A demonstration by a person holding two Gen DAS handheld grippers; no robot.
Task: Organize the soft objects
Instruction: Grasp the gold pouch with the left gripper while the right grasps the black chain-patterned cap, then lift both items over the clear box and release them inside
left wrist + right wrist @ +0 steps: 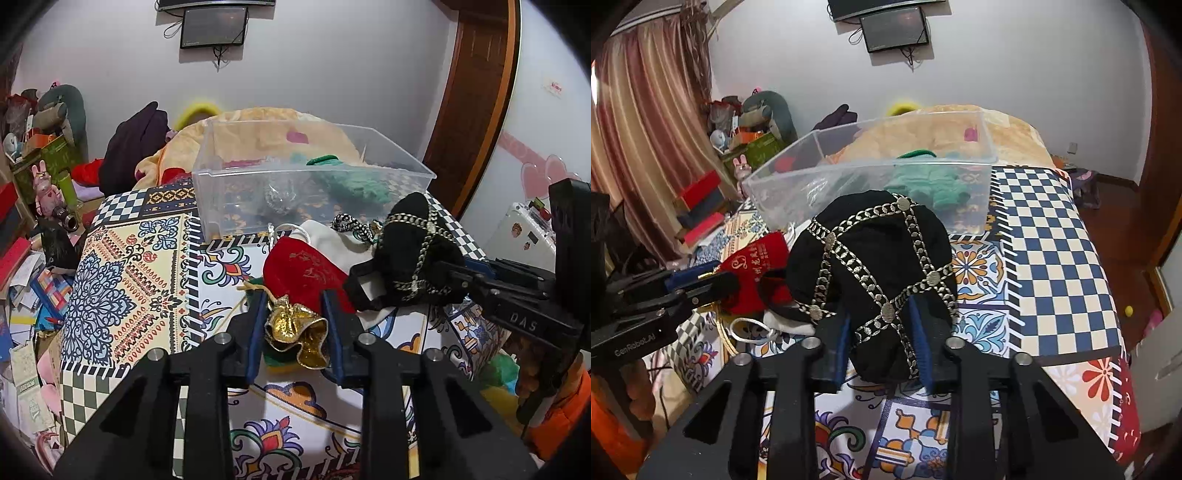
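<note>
My left gripper [295, 325] is shut on the gold frilled neck of a red velvet pouch [306, 273], low over the patterned table. My right gripper [879, 328] is shut on a black pouch with silver chain trim [871, 266] and holds it just above the table; the pouch also shows in the left wrist view [410, 251]. A clear plastic bin [314, 177] stands behind them and holds a green knitted item [354, 184] and a silvery item [277, 195]. A white drawstring pouch [332, 232] lies between the red and black pouches.
The table wears a tiled, checkered cloth [1052, 240]. A bed with an orange blanket [258, 122] lies behind the bin. Clutter of boxes, papers and toys fills the floor at left [33, 258]. A door [476, 92] stands at right.
</note>
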